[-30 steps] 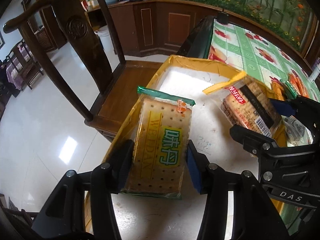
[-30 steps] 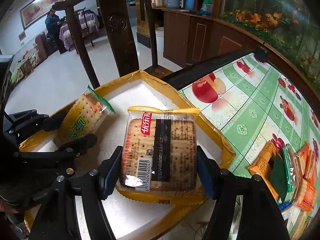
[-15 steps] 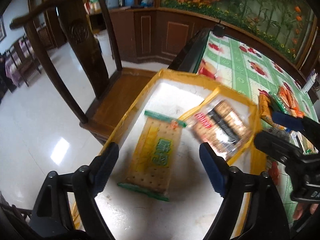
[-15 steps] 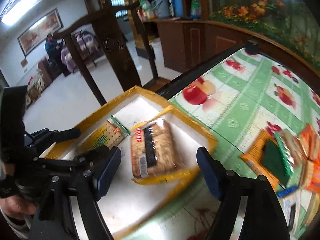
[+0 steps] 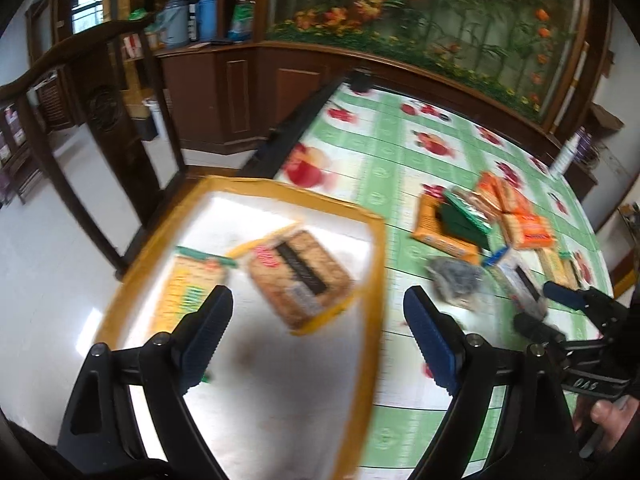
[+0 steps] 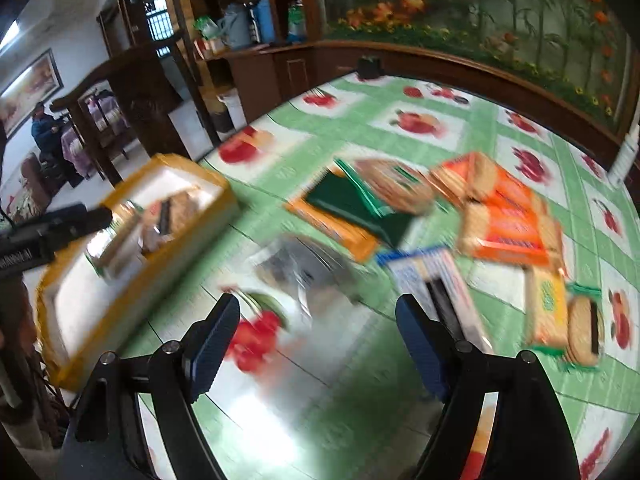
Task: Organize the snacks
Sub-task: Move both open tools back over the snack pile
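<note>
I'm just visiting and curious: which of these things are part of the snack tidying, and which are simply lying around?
Part of the job:
- yellow-rimmed tray
- two cracker packs in it
- snack pile on the tablecloth
- both claws, open and empty: left claw, right claw

Just there:
- wooden chair
- flasks on the cabinet

Left gripper (image 5: 316, 334) angled downward, jaws just opened wide — empty, right gripper (image 6: 318, 334) likewise

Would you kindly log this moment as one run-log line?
left gripper: open, empty | right gripper: open, empty | yellow tray: two cracker packs inside | loose snack pile: on tablecloth, unsorted
</note>
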Motion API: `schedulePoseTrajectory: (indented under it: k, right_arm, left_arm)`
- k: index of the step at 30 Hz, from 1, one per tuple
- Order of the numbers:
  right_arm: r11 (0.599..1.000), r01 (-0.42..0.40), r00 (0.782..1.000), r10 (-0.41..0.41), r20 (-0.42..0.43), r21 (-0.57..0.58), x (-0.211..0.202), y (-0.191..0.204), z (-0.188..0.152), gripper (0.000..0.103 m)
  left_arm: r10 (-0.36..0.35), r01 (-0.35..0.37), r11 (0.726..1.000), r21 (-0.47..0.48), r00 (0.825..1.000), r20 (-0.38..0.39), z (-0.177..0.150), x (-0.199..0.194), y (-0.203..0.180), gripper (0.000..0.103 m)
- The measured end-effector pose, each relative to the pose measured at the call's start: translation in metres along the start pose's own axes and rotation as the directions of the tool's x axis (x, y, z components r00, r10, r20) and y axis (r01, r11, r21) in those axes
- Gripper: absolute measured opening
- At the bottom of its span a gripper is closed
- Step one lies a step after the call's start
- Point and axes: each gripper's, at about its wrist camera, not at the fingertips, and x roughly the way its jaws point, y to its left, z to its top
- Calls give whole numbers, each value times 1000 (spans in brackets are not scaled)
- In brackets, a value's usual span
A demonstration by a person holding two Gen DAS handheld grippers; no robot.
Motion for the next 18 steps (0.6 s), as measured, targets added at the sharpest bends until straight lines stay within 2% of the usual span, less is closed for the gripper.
schedulePoseTrajectory:
  k: [4,11,18]
  right_arm:
    - [1000,-7,1000,7,-3,28,-3,-13,-14,80]
    - [999,-7,1000,7,1,44,-13,-29,-25,80]
    - [996,-13,1000,12,10,92,-20,-53,-36,80]
  left_arm:
    - [-17,18,999,46,999,-28,0,10,-28,87]
    - [-48,52,996,75,997,-53,5,21,-70,88]
    - [-53,58,996,61,995,-90,9,39,-93,88]
